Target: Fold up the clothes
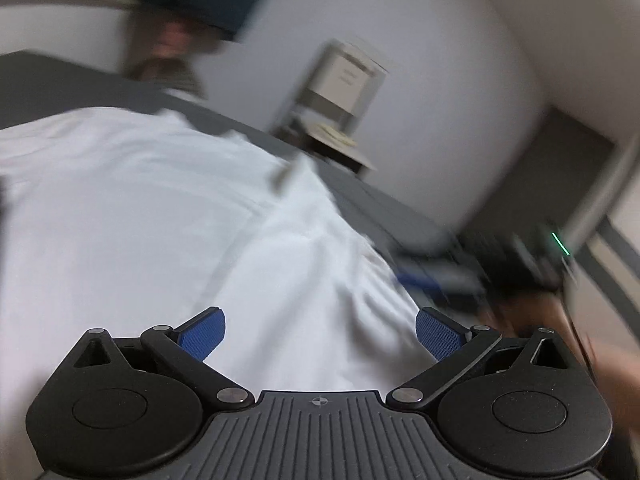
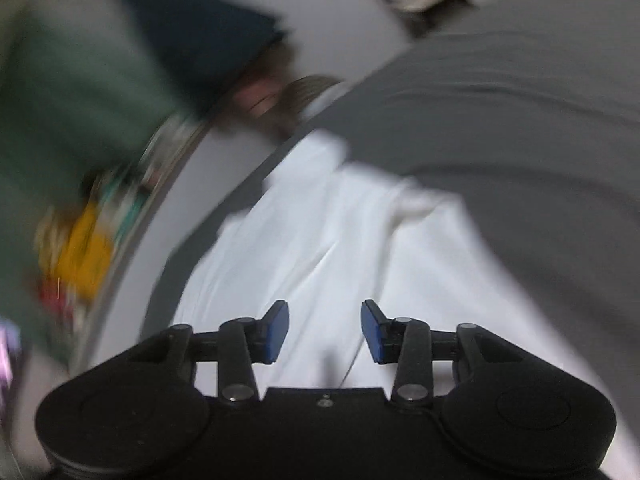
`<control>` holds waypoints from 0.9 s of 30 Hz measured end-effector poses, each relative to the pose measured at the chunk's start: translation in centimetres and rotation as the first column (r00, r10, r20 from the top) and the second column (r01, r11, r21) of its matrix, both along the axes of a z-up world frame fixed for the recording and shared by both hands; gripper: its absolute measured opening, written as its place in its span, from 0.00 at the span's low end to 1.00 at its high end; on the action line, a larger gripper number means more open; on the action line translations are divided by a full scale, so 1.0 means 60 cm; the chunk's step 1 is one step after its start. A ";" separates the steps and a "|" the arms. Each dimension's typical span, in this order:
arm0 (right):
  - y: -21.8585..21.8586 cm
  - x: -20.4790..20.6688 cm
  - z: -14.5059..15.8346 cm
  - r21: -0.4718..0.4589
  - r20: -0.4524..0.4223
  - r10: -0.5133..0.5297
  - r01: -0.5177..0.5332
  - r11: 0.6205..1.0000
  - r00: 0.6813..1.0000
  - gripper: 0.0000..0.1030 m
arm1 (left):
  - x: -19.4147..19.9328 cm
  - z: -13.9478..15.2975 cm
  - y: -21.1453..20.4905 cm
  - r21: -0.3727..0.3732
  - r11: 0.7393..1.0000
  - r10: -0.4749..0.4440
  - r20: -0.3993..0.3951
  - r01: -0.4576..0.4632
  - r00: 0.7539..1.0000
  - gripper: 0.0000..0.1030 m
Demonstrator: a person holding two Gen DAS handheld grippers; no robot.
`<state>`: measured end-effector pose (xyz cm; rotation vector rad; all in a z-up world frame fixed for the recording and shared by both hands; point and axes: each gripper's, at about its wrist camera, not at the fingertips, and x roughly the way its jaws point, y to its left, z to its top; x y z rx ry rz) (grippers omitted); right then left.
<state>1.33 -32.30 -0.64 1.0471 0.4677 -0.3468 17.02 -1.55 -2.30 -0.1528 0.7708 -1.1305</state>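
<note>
White cloth (image 1: 160, 216) lies spread on grey surface (image 1: 48, 88), some creases, partly flat. Both views blurry.

Left tool (image 1: 320, 334) wide apart, holds nothing, hangs just over cloth. Right tool (image 2: 325, 330) also apart, holds nothing, over cloth (image 2: 320, 240).

Cannot tell if fold is made or still to come.

To do well: go slow, find cloth edge, pinch only one layer, keep both sides even, smooth bumps.

Smooth white cloth garment (image 1: 160, 220)
</note>
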 end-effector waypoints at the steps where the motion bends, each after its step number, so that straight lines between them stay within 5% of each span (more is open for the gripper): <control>1: -0.025 0.005 -0.009 0.049 0.004 -0.028 0.028 0.998 1.000 0.43 | -0.008 -0.004 -0.013 0.022 0.999 -0.035 0.014 0.034 0.999 1.00; 5: -0.106 0.028 -0.046 0.218 0.006 -0.127 0.123 0.968 0.992 0.48 | -0.021 -0.024 -0.046 0.115 0.990 -0.087 0.028 0.084 0.996 1.00; 10: -0.119 0.066 -0.081 0.277 0.044 -0.189 0.170 0.946 0.981 0.51 | -0.014 -0.039 -0.039 0.136 0.989 -0.056 0.036 0.051 0.998 1.00; 16: -0.153 0.071 -0.102 0.373 0.102 -0.355 0.295 0.879 0.929 0.51 | -0.024 -0.046 -0.048 0.167 0.985 -0.065 0.112 0.046 0.992 1.00; 22: -0.155 0.013 -0.114 0.410 0.126 -0.420 0.338 0.847 0.899 0.49 | -0.057 -0.054 -0.071 0.299 0.952 -0.154 0.301 0.060 0.941 1.00; 25: -0.150 -0.006 -0.107 0.380 0.102 -0.427 0.361 0.851 0.899 0.41 | -0.059 -0.050 -0.074 0.315 0.948 -0.158 0.318 0.053 0.935 1.00; 27: -0.147 -0.013 -0.096 0.348 0.075 -0.420 0.371 0.861 0.905 0.44 | -0.057 -0.047 -0.076 0.313 0.948 -0.153 0.314 0.050 0.937 1.00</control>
